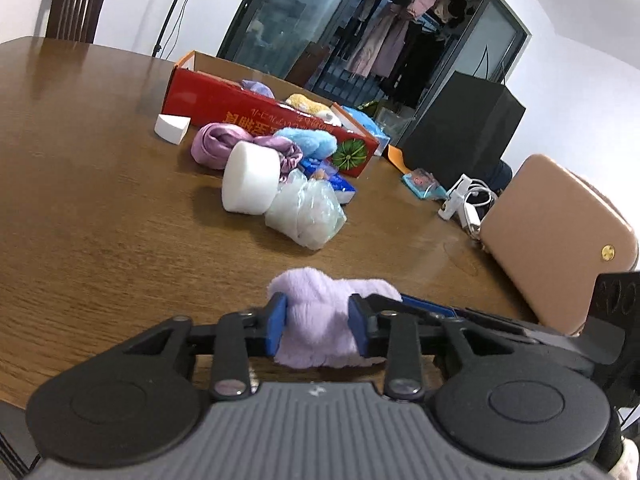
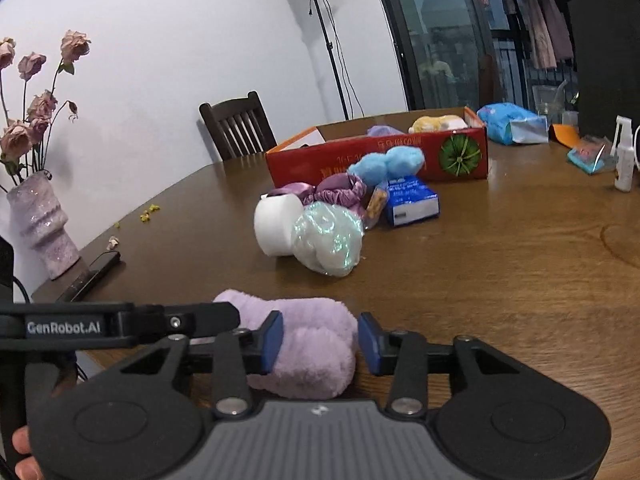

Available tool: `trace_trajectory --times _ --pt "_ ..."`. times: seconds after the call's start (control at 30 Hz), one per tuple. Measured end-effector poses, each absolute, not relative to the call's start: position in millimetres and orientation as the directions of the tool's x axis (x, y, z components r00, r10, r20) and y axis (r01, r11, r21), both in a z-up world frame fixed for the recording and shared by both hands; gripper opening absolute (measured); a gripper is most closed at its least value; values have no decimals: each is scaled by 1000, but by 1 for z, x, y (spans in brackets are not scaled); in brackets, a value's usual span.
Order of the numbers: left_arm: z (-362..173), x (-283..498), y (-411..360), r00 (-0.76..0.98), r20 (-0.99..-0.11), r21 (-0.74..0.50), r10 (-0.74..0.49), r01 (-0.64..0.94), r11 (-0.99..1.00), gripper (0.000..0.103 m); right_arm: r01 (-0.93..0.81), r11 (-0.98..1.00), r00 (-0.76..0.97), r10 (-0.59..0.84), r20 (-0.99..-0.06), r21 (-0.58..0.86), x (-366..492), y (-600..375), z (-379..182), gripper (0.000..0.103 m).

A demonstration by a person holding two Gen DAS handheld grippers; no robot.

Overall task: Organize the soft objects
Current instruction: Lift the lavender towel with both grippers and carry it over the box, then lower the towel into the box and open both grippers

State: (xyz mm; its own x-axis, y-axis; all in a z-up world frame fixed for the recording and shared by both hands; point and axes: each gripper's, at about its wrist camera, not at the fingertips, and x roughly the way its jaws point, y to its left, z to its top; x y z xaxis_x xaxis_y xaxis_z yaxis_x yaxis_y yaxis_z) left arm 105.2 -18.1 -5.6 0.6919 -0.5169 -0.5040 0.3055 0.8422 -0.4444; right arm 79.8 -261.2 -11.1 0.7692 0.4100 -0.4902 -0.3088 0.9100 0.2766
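Observation:
A fluffy lilac cloth lies near the table's front edge, also in the right wrist view. My left gripper is shut on it, both blue pads pressing its sides. My right gripper straddles the same cloth; its left pad touches it, its right pad stands slightly off. Farther back lie a white foam cylinder, a plastic-wrapped white ball, purple satin scrunchies and a blue fluffy piece. The red cardboard box holds a purple and a yellow soft item.
A wooden table. Blue tissue pack, blue packet, white bottle, vase of dried roses, phone. In the left view: pink case, black bag, white wedge, charger cable.

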Motion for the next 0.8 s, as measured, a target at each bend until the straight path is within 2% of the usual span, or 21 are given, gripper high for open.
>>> trace_trajectory --times 0.23,0.43,0.63,0.8 --pt "1 109 -19 688 -492 -436 -533 335 835 22 -320 911 775 410 -481 261 80 -259 -8 28" --pt "54 144 -16 723 -367 -408 -586 441 800 22 -358 900 825 429 -369 248 104 -269 40 25" --pt "107 245 -9 762 -300 -429 -574 430 794 22 -400 896 843 443 -306 195 201 -265 101 25" --pt "113 352 -5 785 -361 -426 -504 342 838 22 -386 884 796 464 -389 265 327 -255 115 25"
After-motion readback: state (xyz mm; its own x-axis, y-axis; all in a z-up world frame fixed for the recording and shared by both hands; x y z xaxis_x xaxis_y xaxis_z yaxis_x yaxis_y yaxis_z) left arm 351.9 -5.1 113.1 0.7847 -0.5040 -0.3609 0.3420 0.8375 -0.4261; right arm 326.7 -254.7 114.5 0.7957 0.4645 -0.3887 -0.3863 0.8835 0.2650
